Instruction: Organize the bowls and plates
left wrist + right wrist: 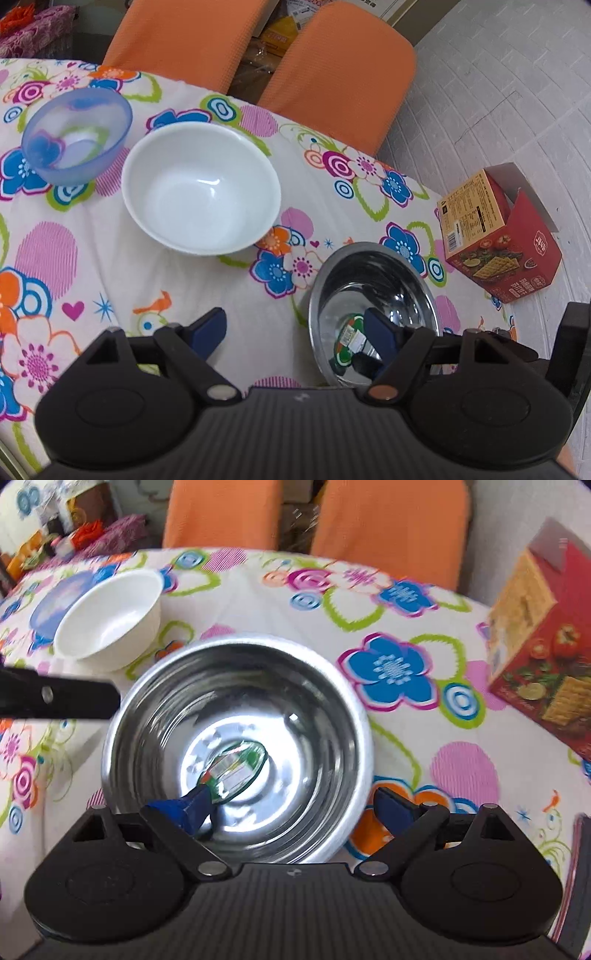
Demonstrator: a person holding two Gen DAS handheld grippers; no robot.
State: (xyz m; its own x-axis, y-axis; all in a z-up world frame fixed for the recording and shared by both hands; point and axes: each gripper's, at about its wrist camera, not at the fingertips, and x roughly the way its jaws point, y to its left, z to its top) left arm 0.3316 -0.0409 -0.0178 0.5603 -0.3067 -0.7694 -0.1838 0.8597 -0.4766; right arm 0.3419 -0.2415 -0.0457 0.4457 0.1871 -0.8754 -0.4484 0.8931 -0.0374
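Steel bowl (236, 746) sits upright on the floral tablecloth (424, 609); I see my right gripper (291, 808) wide open straddling its near rim, gripping nothing. Left gripper (295, 332) also wide open, empty, one finger over the bowl. White bowl (201, 186) and blue bowl (75, 134) beyond, cracker box (498, 236) right.

Three bowls (201, 188) in row on table (88, 236); box (498, 236) right.
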